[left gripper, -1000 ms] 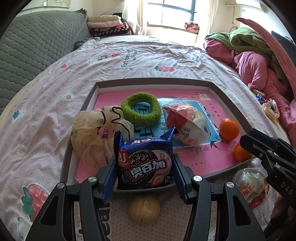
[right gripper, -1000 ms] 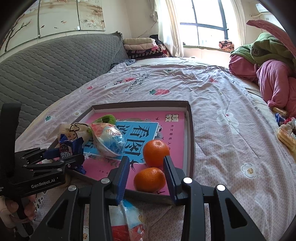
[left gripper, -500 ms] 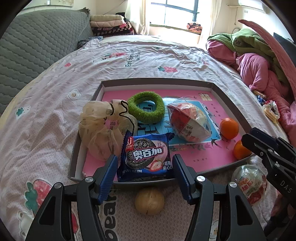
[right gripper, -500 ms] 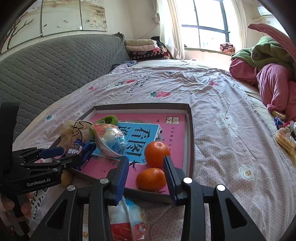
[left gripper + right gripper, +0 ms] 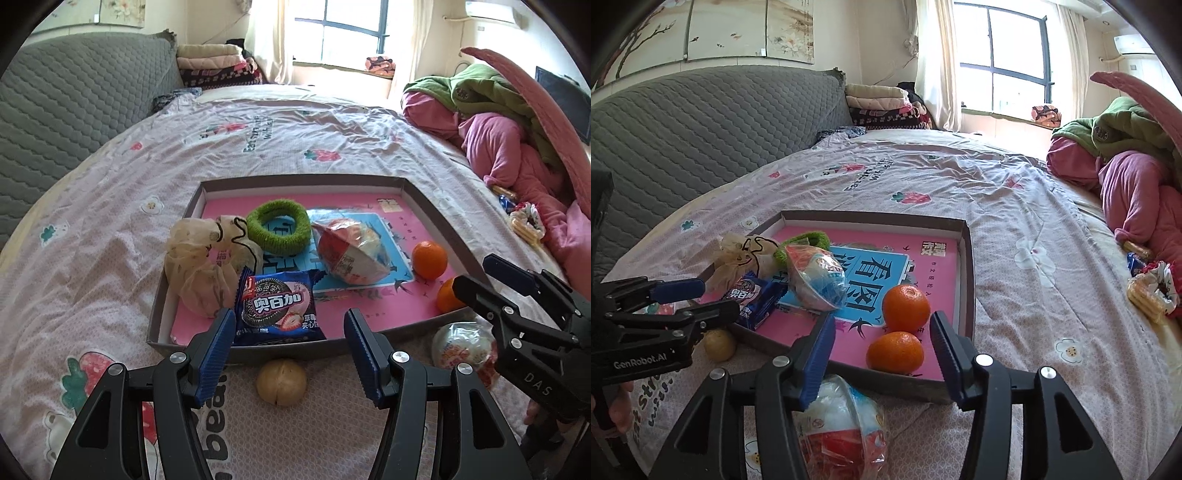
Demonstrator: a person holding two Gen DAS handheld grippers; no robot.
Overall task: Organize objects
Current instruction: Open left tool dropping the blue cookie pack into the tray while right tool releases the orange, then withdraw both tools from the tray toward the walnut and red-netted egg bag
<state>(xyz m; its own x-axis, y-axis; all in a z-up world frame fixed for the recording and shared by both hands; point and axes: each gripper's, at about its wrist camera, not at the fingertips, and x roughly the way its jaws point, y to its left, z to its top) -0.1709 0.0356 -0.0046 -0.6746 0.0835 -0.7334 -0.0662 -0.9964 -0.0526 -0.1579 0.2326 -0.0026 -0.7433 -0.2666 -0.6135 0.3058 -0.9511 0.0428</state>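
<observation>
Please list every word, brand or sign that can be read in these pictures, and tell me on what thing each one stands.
"奥百加": blue cookie packet in the tray.
"看图": blue panel of the tray's pink sheet; its other print is too small.
"GenRobot.AI": body of the left gripper.
"DAS": body of the right gripper; the rest is cut off.
"bea": bedsheet, partly hidden.
Wrapped snack: too blurred.

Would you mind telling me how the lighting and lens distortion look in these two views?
Left wrist view: the window is blown out, dark fisheye corners, the box rim bows, contents sharp. Right wrist view: the same bright window washes out, the headboard curves strongly, oranges evenly lit.
</observation>
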